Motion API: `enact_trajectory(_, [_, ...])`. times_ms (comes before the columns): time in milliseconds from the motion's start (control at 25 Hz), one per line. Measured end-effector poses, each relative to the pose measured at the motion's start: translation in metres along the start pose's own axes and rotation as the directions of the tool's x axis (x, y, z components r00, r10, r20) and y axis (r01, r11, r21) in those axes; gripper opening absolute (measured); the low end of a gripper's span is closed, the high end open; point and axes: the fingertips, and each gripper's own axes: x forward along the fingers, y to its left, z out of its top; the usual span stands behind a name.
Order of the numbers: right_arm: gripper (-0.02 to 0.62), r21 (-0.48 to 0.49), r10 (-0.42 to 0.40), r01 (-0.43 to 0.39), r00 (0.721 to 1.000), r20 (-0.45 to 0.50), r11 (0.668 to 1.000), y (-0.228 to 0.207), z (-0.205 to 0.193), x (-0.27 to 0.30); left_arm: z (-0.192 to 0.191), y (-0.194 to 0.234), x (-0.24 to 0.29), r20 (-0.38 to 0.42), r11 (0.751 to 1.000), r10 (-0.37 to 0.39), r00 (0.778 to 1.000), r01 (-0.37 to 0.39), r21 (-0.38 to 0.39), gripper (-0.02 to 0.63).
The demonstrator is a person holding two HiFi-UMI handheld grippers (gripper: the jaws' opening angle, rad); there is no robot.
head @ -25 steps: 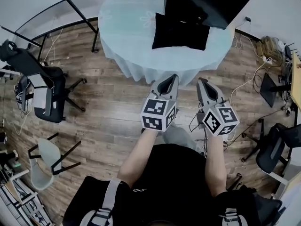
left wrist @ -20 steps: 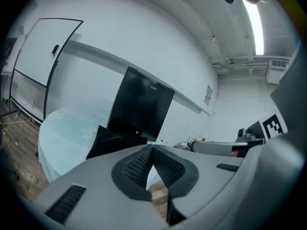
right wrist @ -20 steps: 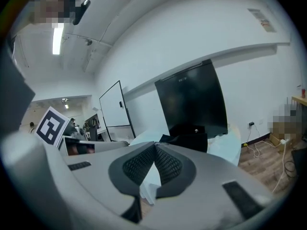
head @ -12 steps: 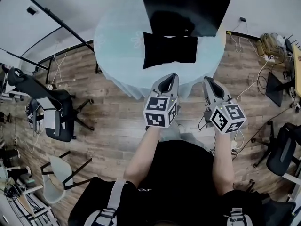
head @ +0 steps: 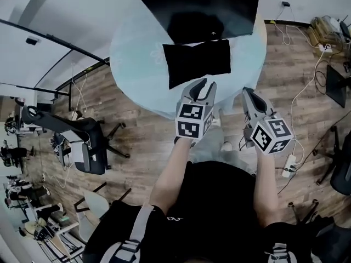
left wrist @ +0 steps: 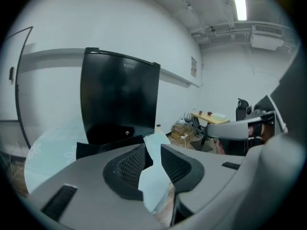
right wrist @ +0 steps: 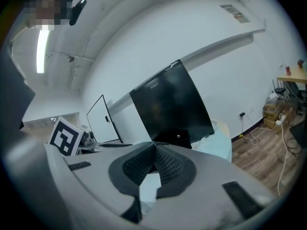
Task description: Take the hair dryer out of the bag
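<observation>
A flat black bag [head: 197, 63] lies on the round table with a pale blue cloth [head: 137, 53]. It shows as a dark strip [left wrist: 91, 149] behind the left jaw in the left gripper view. No hair dryer is visible. My left gripper [head: 207, 84] [left wrist: 152, 145] hangs at the table's near edge, just short of the bag. Its jaws are opening with nothing between them. My right gripper [head: 247, 91] [right wrist: 154, 145] is beside it to the right, shut and empty, pointing at the table edge.
A large black panel [head: 208, 4] [left wrist: 120, 95] [right wrist: 170, 104] stands upright on the table behind the bag. An office chair [head: 82, 141] stands on the wooden floor at the left. Cables and a power strip [head: 289, 166] lie on the floor at the right.
Both grippers have come forward to the table's near edge, close to the bag. The left gripper's jaws, shut before, have parted. The right gripper's jaws stay closed.
</observation>
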Motion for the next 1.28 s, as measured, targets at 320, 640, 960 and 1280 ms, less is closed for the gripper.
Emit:
enact_trajectory(320, [0.003, 0.078, -0.034, 0.034, 0.999, -0.002, 0.996, -0.037, 0.003, 0.037, 0.011, 0.017, 0.07, -0.097, 0.974, -0.033, 0.995, 0.054, 0.22, 0.186])
enact_trajectory(640, [0.003, 0.132, -0.046, 0.047, 0.999, -0.009, 0.99, -0.06, 0.013, 0.083, 0.006, 0.036, 0.128, -0.214, 0.933, -0.062, 0.975, 0.133, 0.335, 0.227])
enact_trajectory(960, [0.003, 0.167, -0.077, 0.084, 0.996, -0.05, 0.982, -0.076, 0.001, 0.116, -0.019, 0.058, 0.168, -0.315, 0.875, -0.025, 0.949, 0.173, 0.452, 0.227])
enact_trajectory(1280, [0.003, 0.135, -0.135, 0.144, 0.988, -0.074, 0.98, -0.091, 0.008, 0.136, -0.028, 0.065, 0.198, -0.352, 0.788, 0.006, 0.936, 0.212, 0.578, 0.229])
